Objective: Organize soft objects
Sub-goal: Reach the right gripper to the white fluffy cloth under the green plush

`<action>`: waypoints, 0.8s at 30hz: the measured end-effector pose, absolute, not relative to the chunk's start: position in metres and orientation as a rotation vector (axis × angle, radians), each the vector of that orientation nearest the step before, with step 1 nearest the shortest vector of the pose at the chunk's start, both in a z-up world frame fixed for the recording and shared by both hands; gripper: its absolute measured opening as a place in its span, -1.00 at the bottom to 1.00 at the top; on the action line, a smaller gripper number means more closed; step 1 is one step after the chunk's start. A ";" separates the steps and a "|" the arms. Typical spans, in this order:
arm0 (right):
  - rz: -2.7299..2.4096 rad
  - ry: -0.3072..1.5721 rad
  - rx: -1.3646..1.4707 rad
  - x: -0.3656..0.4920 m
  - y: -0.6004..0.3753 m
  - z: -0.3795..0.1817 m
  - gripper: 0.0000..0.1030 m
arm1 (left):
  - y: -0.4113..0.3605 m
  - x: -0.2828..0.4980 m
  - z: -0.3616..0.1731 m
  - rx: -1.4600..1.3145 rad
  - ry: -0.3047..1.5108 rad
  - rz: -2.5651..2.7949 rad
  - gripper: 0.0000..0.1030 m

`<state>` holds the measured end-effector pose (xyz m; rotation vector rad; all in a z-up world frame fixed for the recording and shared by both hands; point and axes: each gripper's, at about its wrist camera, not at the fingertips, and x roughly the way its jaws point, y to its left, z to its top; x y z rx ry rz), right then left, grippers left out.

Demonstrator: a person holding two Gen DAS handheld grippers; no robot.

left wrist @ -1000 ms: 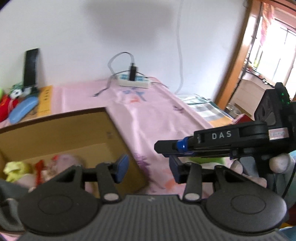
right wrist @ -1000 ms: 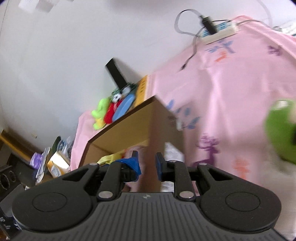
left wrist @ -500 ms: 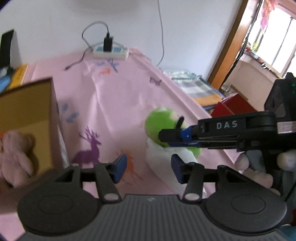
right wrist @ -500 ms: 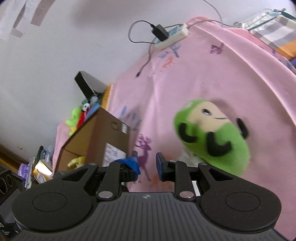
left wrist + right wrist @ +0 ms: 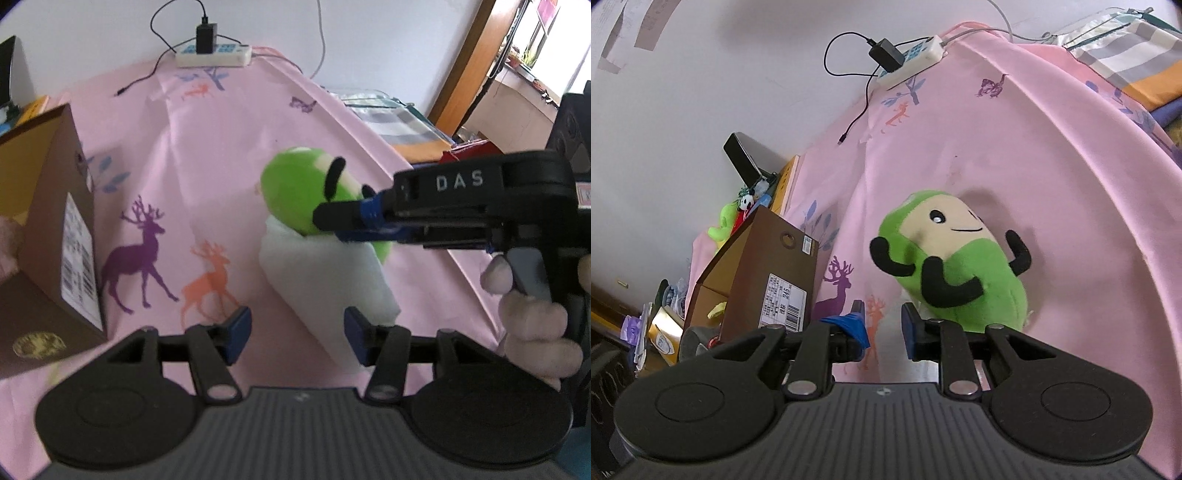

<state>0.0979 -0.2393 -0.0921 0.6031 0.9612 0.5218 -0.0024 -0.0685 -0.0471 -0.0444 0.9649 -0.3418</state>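
Pink cloth (image 5: 236, 155) with deer prints covers the surface. Green plush (image 5: 955, 266) with a cream face and black arms lies near the middle, its lower end on a white bundle (image 5: 325, 273). Brown box (image 5: 764, 280) stands at the left, open, well apart from the plush; a pink plush (image 5: 9, 247) shows at its edge in the left wrist view. Left gripper (image 5: 297, 334) hovers over the near end of the white bundle, jaws at medium width and opening, their pads touching nothing. Right gripper (image 5: 882, 325) comes in from the right, held by a hand (image 5: 532, 314); its jaws are closing, a narrow gap between them with nothing in it, tips just beside the plush. White power strip (image 5: 214, 55) with a black charger sits at the far edge.
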 end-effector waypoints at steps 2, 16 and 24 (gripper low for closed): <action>0.529 0.961 0.598 0.097 -0.242 -0.092 -0.94 | -0.068 -0.004 -0.048 -0.064 0.964 -0.344 0.05; 0.498 0.948 0.647 0.084 -0.283 -0.092 -0.88 | -0.075 -0.007 -0.053 -0.172 0.972 -0.445 0.09; 0.480 1.055 0.663 0.083 -0.285 -0.116 -0.83 | -0.075 0.007 -0.071 -0.158 1.020 -0.400 0.09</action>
